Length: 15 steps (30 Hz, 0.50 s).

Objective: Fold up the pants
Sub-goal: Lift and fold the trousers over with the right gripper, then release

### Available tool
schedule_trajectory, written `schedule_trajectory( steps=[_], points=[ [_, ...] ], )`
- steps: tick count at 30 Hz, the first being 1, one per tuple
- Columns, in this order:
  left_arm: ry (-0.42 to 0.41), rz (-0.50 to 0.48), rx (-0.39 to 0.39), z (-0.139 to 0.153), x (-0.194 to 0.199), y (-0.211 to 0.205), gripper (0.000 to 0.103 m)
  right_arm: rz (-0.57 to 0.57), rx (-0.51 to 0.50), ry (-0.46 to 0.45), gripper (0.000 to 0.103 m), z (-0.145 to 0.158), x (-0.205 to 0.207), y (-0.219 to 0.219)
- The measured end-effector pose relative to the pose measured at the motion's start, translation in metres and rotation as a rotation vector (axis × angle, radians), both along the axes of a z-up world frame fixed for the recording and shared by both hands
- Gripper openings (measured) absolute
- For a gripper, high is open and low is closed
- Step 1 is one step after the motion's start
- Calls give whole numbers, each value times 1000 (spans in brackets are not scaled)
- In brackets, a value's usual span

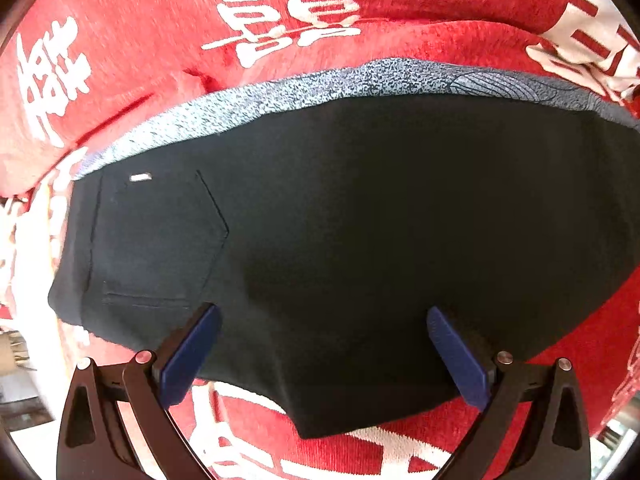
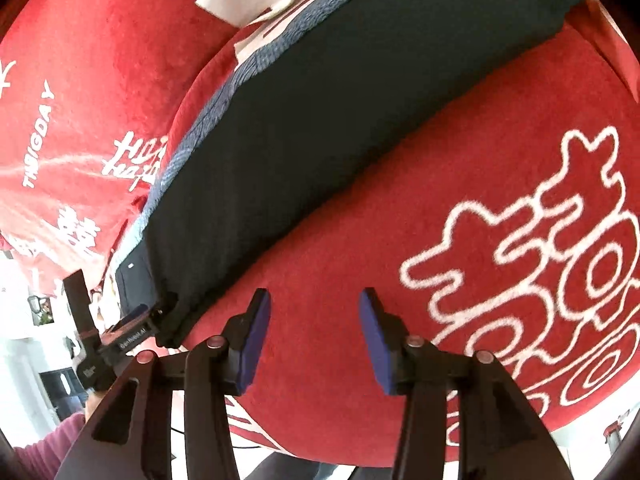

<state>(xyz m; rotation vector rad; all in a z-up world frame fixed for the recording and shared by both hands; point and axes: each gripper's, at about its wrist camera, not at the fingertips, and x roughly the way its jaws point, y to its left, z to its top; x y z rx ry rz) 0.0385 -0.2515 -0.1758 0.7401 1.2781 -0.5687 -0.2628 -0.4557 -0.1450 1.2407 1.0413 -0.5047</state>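
The black pants (image 1: 360, 220) lie folded in a long band on a red cloth (image 1: 140, 40) with white characters. A back pocket (image 1: 160, 240) and a small white tag (image 1: 141, 177) show at their left end. My left gripper (image 1: 323, 314) is open wide just above the pants' near edge, its blue pads (image 1: 192, 352) apart and pressing on nothing. In the right wrist view the pants (image 2: 320, 100) run diagonally from lower left to upper right. My right gripper (image 2: 314, 296) is open over bare red cloth (image 2: 360, 220) beside the pants' near edge, with nothing between its fingers.
A blue-grey patterned fabric (image 1: 320, 84) lies along the pants' far edge, also seen as blue-grey fabric (image 2: 224, 96). The left gripper (image 2: 144, 314) sits at the pants' lower-left end. A maroon sleeve (image 2: 68, 432) shows at bottom left. The cloth's rounded edge (image 2: 400, 456) drops off nearby.
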Motion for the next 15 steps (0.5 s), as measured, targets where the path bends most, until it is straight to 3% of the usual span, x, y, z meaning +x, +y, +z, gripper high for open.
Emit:
schedule_trajectory(
  steps=[3, 9, 15],
  points=[
    [22, -35, -32, 12, -12, -11, 103, -9, 17, 0, 52, -3, -6, -8],
    [69, -196, -86, 24, -67, -63, 103, -51, 51, -33, 53, -10, -27, -25],
    [131, -210, -130, 24, -100, -115, 103, -106, 60, -94, 53, -7, -47, -49]
  ],
)
